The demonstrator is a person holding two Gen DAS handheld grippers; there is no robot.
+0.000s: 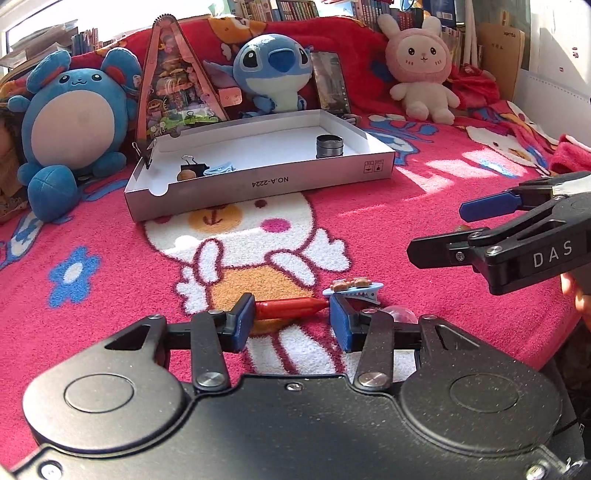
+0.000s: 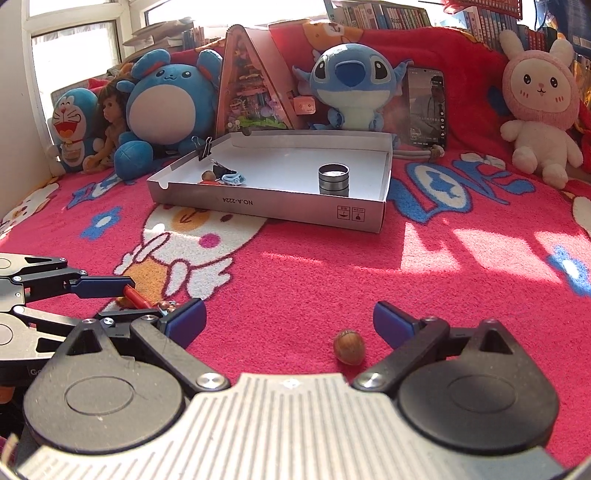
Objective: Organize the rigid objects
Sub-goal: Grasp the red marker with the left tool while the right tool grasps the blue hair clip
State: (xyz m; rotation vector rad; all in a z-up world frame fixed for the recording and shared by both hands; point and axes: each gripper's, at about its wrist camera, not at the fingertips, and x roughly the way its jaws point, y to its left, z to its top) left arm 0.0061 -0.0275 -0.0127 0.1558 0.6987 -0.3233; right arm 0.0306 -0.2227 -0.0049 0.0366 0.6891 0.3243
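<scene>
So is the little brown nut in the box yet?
Not yet. The nut lies on the pink blanket, between the open right gripper fingers, well short of the white box.

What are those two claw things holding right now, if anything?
Nothing. The left gripper has open jaws on either side of a red pen, not closed on it. The right gripper is open above a nut.

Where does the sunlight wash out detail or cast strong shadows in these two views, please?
Left wrist view: the window at top left is blown out, and sunlit patches streak the blanket at right. Right wrist view: bright window-shaped patches fall on the blanket beside the box; fisheye bending curves the edges of both views.
</scene>
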